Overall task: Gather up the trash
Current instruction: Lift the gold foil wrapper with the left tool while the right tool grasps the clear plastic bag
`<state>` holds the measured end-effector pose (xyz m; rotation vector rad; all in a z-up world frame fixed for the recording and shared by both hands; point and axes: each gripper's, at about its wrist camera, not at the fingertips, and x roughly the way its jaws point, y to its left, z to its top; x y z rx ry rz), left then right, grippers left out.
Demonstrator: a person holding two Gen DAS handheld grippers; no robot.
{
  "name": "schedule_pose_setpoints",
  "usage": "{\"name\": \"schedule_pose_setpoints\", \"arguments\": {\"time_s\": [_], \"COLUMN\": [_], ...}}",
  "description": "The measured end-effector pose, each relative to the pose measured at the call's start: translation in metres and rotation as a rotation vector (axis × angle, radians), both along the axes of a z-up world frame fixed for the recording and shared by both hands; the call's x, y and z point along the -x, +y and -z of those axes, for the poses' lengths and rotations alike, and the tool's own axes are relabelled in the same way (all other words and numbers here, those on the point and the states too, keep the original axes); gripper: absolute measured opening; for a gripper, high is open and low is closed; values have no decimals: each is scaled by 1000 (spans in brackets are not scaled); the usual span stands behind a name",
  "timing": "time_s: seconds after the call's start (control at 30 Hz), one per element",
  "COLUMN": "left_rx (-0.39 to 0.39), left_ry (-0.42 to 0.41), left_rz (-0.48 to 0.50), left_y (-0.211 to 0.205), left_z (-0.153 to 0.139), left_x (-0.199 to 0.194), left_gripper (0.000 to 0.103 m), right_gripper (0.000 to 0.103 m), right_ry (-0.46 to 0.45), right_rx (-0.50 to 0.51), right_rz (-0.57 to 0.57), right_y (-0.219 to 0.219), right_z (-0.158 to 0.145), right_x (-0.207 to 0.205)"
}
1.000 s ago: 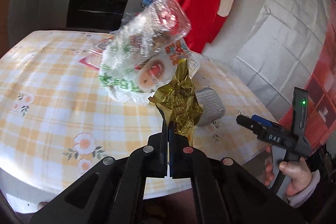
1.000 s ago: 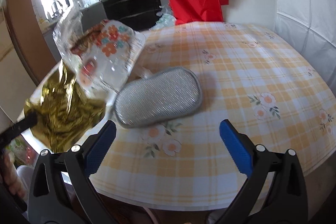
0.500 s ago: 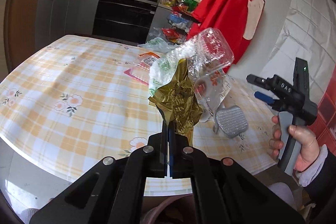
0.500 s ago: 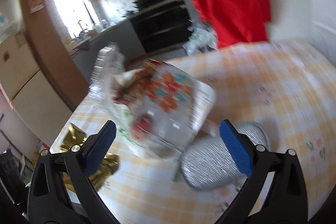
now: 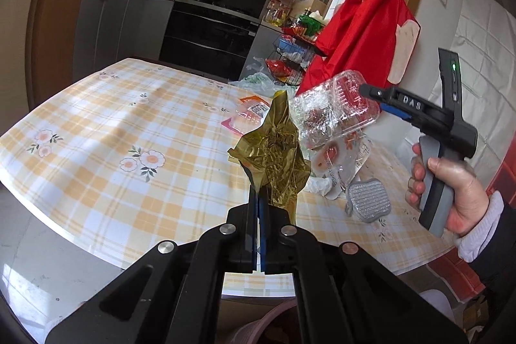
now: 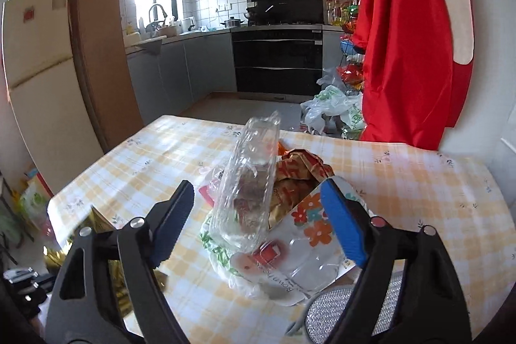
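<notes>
Fingers of the left gripper (image 5: 260,202) pinched gold foil (image 5: 274,157); the right gripper (image 6: 258,215) gaped wide around a clear container (image 6: 248,182) above the checked tablecloth (image 6: 419,182), kitchen beyond.

You have a crumpled gold foil wrapper (image 5: 272,157) standing upright, its lower end pinched and its peak pointing up, above the near table edge. Beyond it, your pile of trash sits on the checked cloth: a clear plastic clamshell container (image 6: 250,182) tilted on edge, leaning over a crushed brown-and-red paper wrapper (image 6: 300,174) and a flattened clear tray with orange flower print (image 6: 303,244), atop a white plastic bag (image 6: 222,260).
</notes>
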<state>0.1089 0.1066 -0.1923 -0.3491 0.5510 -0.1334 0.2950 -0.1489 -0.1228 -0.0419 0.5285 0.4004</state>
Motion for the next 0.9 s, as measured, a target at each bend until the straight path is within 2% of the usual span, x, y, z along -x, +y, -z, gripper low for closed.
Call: {"name": "schedule_pose_setpoints", "arguments": {"time_s": [0.2,0.4,0.5,0.53,0.57,0.63,0.9], "left_rx": [34,50,61,63,66,71,82], "left_ry": [2,9,10,10,10,11,6], "left_rz": [-14,-21,-29,-30,-32,-34,-43], "left_y": [9,17,21,22,23,24,26], "left_z": [4,8,9,10,11,13,13], "left_x": [2,3,3,4,4,4,6], "left_gripper": [1,1,1,1,1,1,1], "right_gripper": [82,78,70,62,45,31,21], "right_ry": [141,182,199,202,209,218,91], "right_rx": [-77,-146,-156,-158,-167,-166,-105], "right_rz": [22,78,84,90,89,68,-65], "right_y": [10,20,25,25,25,27,48], "right_z": [52,69,72,71,69,65,21], "right_x": [2,-14,-23,-26,-30,-36,-26]}}
